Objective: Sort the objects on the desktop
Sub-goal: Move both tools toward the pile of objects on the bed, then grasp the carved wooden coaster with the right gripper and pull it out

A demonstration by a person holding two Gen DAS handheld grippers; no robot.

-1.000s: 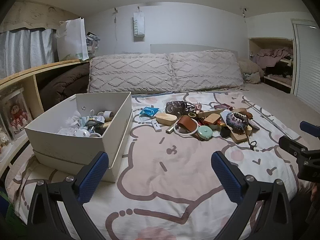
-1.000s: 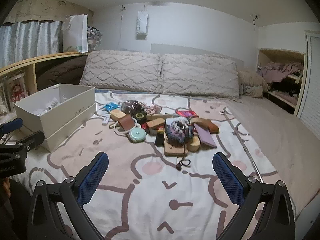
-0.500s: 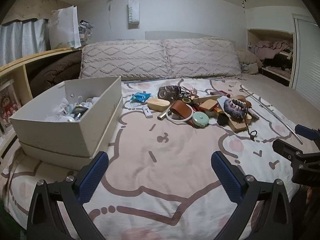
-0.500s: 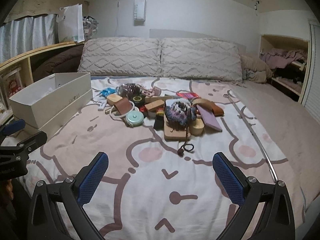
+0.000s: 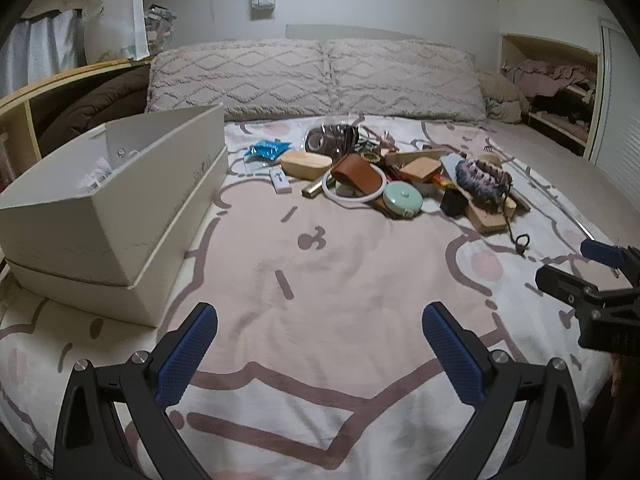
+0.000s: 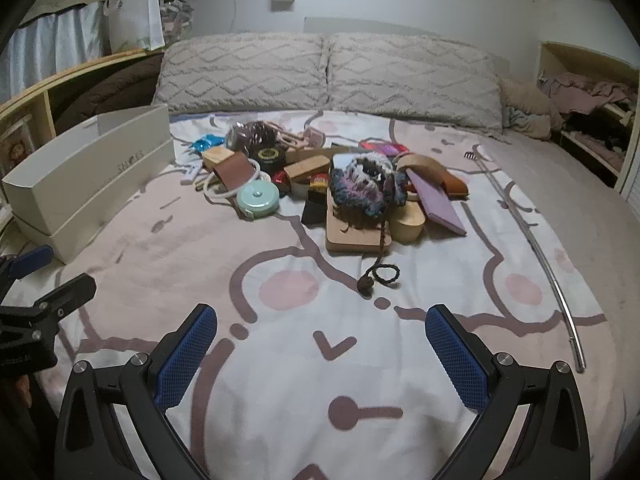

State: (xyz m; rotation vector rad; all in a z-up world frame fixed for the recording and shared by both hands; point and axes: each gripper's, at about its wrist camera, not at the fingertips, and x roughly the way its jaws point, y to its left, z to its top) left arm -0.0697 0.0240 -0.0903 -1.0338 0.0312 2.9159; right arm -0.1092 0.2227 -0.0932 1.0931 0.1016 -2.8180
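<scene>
Scene: a bed with a cartoon-print blanket [image 5: 320, 280]; both grippers hover low over its near edge, well short of the objects.

Far left: an open white box [image 5: 120, 216] sits on the blanket, nested in its lid. Small pale items lie inside at the back; they are too indistinct to name. In the right wrist view the box [image 6: 92, 176] lies beyond the other tool.

Left gripper [image 5: 320, 344]: jaws wide apart, nothing between the blue pads, bare blanket below.

Centre: the pile to sort lies mid-bed, right of the box and apart from it. Left to right: a blue packet [image 5: 266, 149], a small white stick [image 5: 280, 182], a brown leather piece [image 5: 358, 176] lying over a white ring [image 5: 352, 196], and a mint round tape measure [image 5: 402, 199] touching the ring. Next comes a black block [image 5: 452, 202], then a multicolour knitted bundle [image 6: 364, 188] resting on a wooden board [image 6: 352, 236], with its cord trailing off the board's near edge to a loop [image 6: 384, 274] on the blanket. A purple book [image 6: 436, 202] leans at the pile's right side.

Right gripper [image 6: 320, 344]: jaws wide apart, empty; the loop lies just ahead of it.

Far right: a thin metal rod [image 6: 532, 240] runs along the blanket.
</scene>
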